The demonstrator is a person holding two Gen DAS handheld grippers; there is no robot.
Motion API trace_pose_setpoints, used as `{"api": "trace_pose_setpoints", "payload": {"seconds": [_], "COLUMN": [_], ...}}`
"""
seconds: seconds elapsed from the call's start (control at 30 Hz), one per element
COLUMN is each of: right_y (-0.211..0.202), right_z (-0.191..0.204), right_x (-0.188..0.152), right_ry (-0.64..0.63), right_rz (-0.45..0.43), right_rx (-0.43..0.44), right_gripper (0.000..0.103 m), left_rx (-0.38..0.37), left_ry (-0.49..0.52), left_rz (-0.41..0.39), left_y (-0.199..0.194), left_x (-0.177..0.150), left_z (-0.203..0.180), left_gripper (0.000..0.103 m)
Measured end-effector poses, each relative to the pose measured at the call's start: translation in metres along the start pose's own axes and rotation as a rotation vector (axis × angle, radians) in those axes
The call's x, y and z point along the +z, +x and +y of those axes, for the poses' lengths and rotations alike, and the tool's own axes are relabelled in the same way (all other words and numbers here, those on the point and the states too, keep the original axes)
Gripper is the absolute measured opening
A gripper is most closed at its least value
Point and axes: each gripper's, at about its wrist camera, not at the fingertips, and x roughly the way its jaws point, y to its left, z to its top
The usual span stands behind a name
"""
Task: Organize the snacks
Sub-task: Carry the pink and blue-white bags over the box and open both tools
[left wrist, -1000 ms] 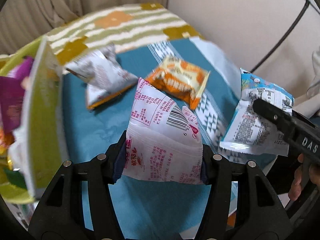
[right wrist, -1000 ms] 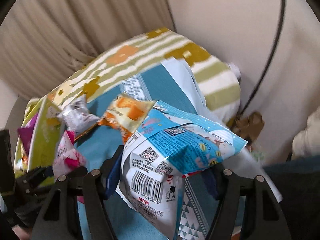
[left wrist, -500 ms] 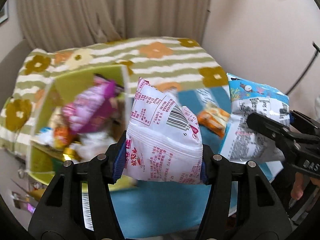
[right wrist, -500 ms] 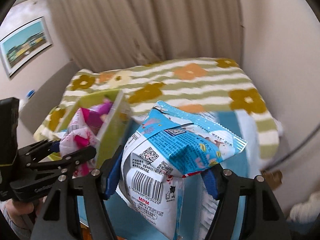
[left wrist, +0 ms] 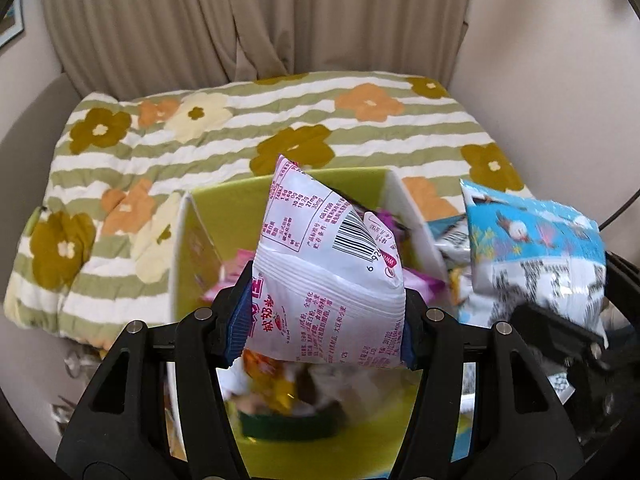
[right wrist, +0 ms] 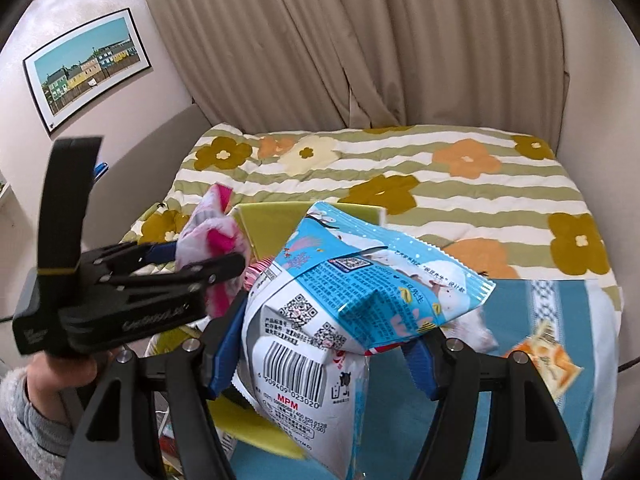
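Partway: your left tongs pinch the pink-and-white packet and your right tongs pinch the blue packet, both over the green box, which already holds several snacks. Remaining: at least 1 orange packet on the blue cloth.

Snack packet clamped in left tool, above open box with wrappers heaped inside. To the right, second snack bag pinched in right tool, just beside the box's right wall. Behind the box, quilt; behind that, curtain. From the right wrist: left tool at left, small packet on cloth at right, framed picture on left wall.
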Motion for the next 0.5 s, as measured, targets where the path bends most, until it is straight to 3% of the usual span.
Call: {"api": "trace_pose_setpoints", "payload": {"seconds": [0.1, 0.17, 0.23, 0.3, 0.5], "right_y": [0.017, 0.022, 0.028, 0.032, 0.036], "right_z": [0.012, 0.016, 0.018, 0.019, 0.032], "right_x": [0.007, 0.008, 0.008, 0.005, -0.007], "right_ry": [0.009, 0.01, 0.007, 0.004, -0.018], "right_rz": [0.02, 0.034, 0.049, 0.067, 0.101], "right_rx": [-0.01, -0.017, -0.021, -0.02, 0.006], "right_gripper": [0.065, 0.065, 0.065, 0.065, 0.065], "left_rx": [-0.01, -0.003, -0.007, -0.012, -0.031], "left_ry": [0.017, 0.029, 0.033, 0.03, -0.015], "left_rz": [0.032, 0.055, 0.069, 0.047, 0.054], "left_y": [0.019, 0.032, 0.037, 0.034, 0.025], "left_x": [0.011, 0.018, 0.018, 0.016, -0.003], "left_z": [0.016, 0.024, 0.029, 0.035, 0.056], "left_gripper": [0.055, 0.064, 0.091, 0.101, 0.101]}}
